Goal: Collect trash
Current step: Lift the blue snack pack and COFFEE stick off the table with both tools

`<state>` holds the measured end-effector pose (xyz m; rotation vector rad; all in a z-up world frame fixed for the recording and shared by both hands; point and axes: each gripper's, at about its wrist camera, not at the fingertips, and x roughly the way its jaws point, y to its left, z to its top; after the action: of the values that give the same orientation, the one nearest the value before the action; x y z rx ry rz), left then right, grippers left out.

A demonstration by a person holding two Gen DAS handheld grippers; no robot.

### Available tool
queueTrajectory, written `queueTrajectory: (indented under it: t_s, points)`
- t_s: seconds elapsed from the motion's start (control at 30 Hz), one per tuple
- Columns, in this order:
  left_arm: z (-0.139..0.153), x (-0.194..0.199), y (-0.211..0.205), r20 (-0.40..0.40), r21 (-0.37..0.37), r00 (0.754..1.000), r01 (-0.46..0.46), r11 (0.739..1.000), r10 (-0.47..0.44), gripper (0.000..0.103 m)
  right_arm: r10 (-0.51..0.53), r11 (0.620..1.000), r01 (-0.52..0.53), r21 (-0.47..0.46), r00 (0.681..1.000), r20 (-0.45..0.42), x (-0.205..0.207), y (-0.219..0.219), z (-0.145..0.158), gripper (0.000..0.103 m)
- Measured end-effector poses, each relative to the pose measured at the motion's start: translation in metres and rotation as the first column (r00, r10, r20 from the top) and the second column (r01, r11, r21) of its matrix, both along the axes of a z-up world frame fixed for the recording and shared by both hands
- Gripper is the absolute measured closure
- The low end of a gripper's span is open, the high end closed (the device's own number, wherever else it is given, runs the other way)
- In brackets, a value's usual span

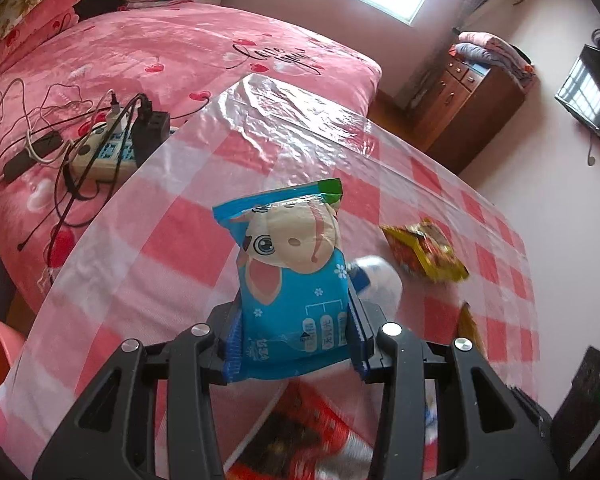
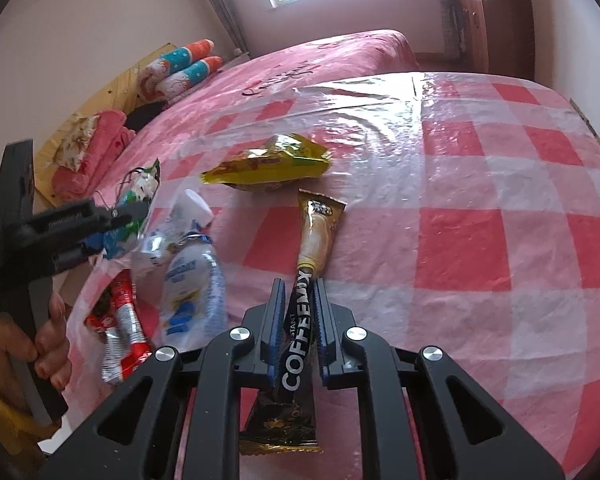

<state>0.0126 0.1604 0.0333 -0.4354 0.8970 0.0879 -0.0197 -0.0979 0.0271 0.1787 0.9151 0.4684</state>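
On the checked worktop [image 2: 480,240] beside the bed [image 1: 140,60], your right tongs [image 2: 296,320] pinch the coffee stick [image 2: 300,320], its length pointing away toward the yellow wrapper [image 2: 272,164]; left tongs [image 1: 296,332] clamp the upright blue packet [image 1: 292,280].

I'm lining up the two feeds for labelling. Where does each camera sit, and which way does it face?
Left wrist: sits behind the left gripper, facing down over the checked table toward the bed and window; its jaws clamp a blue snack packet.
Right wrist: sits behind the right gripper, facing across the table toward the bed; its jaws pinch a coffee sachet, and a hand holding the left gripper shows at left.
Shared: the table, bed, yellow wrapper, plastic bottle and blue snack packet.
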Motion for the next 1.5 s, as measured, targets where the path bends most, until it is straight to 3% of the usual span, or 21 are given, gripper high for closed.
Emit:
queueTrajectory:
  t_s: [0.4, 0.9, 1.13, 1.5]
  points:
    - [0.002, -0.055, 0.01, 0.018, -0.043, 0.999, 0.034, 0.998, -0.034, 0.059, 0.02, 0.992, -0.018, 0.128, 1.0, -0.02, -0.012, -0.006, 0.003, 0.088]
    - [-0.004, -0.111, 0.033, 0.026, -0.089, 0.999, 0.045, 0.995, -0.043, 0.059, 0.073, 0.946, -0.042, 0.323, 0.994, -0.085, -0.029, -0.005, 0.005, 0.088]
    - [-0.012, -0.129, 0.045, 0.016, -0.123, 0.999, 0.054, 0.991, -0.052, 0.059, 0.13, 0.902, -0.067, 0.426, 0.984, -0.12, -0.036, 0.009, 0.009, 0.088]
    - [-0.022, -0.156, 0.071, 0.01, -0.175, 0.999, 0.04, 0.984, -0.039, 0.059, 0.216, 0.877, -0.128, 0.464, 0.966, -0.143, -0.05, 0.052, 0.019, 0.088]
